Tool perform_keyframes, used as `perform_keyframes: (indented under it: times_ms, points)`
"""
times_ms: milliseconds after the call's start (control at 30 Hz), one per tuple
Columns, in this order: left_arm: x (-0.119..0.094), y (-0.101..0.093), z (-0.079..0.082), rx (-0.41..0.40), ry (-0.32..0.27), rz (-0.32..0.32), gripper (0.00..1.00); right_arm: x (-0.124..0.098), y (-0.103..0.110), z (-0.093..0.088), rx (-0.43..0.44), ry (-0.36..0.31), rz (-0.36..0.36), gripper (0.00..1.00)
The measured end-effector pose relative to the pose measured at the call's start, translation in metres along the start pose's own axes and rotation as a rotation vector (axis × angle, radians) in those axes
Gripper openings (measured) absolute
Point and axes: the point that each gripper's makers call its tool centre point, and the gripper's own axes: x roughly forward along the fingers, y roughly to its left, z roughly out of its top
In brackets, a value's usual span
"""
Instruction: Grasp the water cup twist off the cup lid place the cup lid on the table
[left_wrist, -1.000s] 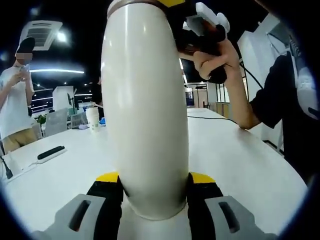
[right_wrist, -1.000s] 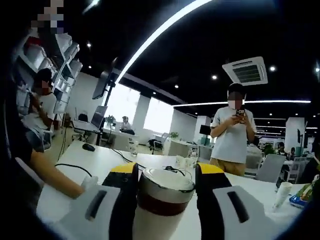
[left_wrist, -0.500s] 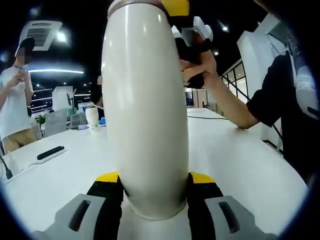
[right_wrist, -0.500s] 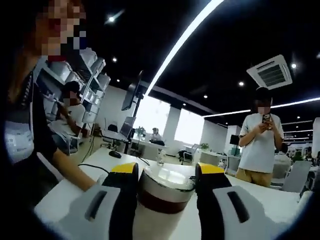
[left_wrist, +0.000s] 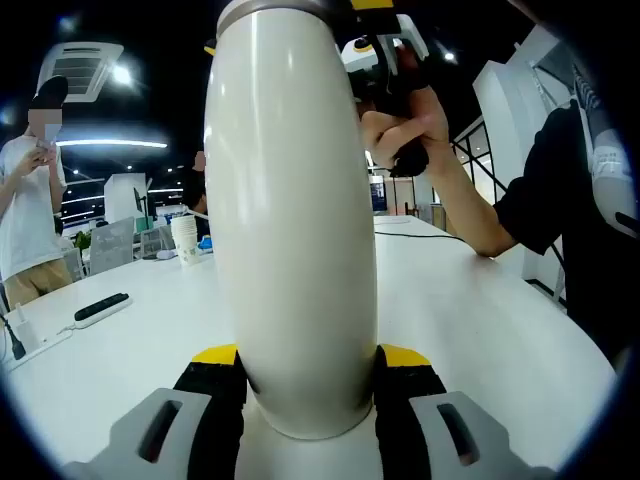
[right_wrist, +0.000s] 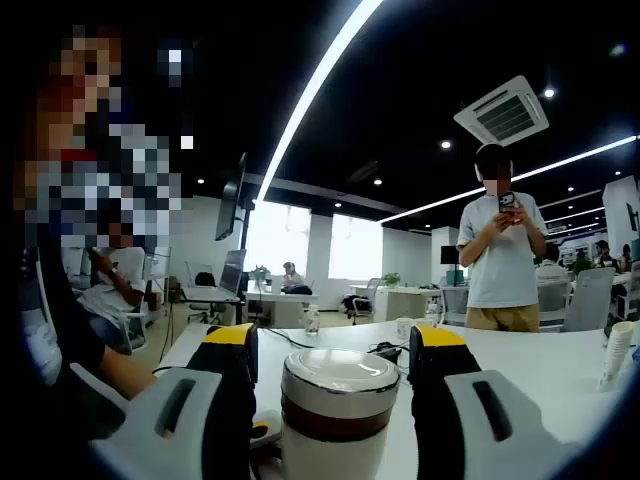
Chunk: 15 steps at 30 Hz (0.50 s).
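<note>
The water cup (left_wrist: 292, 220) stands upright on the white desk (left_wrist: 480, 310), a tall cream body that is wide in the middle. The left tool (left_wrist: 305, 385) has its two yellow-tipped jaws pressed on both sides of the cup's lower part, so it is closed on the cup and holds it.

At the top of the cup is the cup lid (right_wrist: 338, 372), silver on top with a dark brown band under it. In the right gripper view the right tool (right_wrist: 335, 365) has its jaws on both sides of the lid, and a narrow gap shows between each jaw and the lid; I cannot tell if they really touch it. In the left gripper view this tool is seen high beside the cup's top, held by a hand (left_wrist: 405, 125) of a person in a dark sleeve.

Farther on the desk there is a paper cup (left_wrist: 185, 238), a dark flat remote-like thing (left_wrist: 100, 306) and a black cable (left_wrist: 425, 233). Behind the desk a person in a white shirt (right_wrist: 497, 265) stands and looks at a phone.
</note>
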Motion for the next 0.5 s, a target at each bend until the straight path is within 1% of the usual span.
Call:
perform_keyframes:
  times_ms: [67,133,167,200,300,333,400,467,500]
  points:
    - [0.000,0.000,0.000,-0.001,0.001,0.001,0.52,-0.001,0.000,-0.004,-0.020,0.020,-0.055,0.59]
    - [0.000,0.000,0.000,0.001,0.001,0.001,0.52,0.000,0.005,-0.002,-0.054,0.009,-0.073,0.61]
    - [0.000,0.000,0.000,0.001,0.001,0.002,0.52,-0.001,0.003,-0.003,-0.081,0.028,-0.101,0.60]
    - [0.000,0.000,0.000,0.002,0.001,0.002,0.52,-0.001,0.000,-0.004,-0.100,0.038,-0.121,0.59]
    - [0.000,-0.001,0.000,-0.001,0.002,0.003,0.52,-0.002,-0.006,-0.007,-0.157,0.071,-0.143,0.52]
    - [0.000,-0.002,0.001,-0.002,0.001,0.003,0.52,-0.002,-0.005,-0.007,-0.140,0.065,-0.131,0.51]
    - [0.000,-0.003,0.000,-0.003,0.003,0.004,0.52,-0.001,-0.005,-0.007,-0.133,0.061,-0.115,0.51]
    - [-0.001,-0.004,0.000,-0.004,0.003,0.004,0.52,-0.001,-0.004,-0.007,-0.134,0.057,-0.076,0.51]
    - [-0.001,-0.004,0.000,-0.005,0.003,0.003,0.52,0.000,-0.001,-0.007,-0.126,0.056,-0.033,0.51]
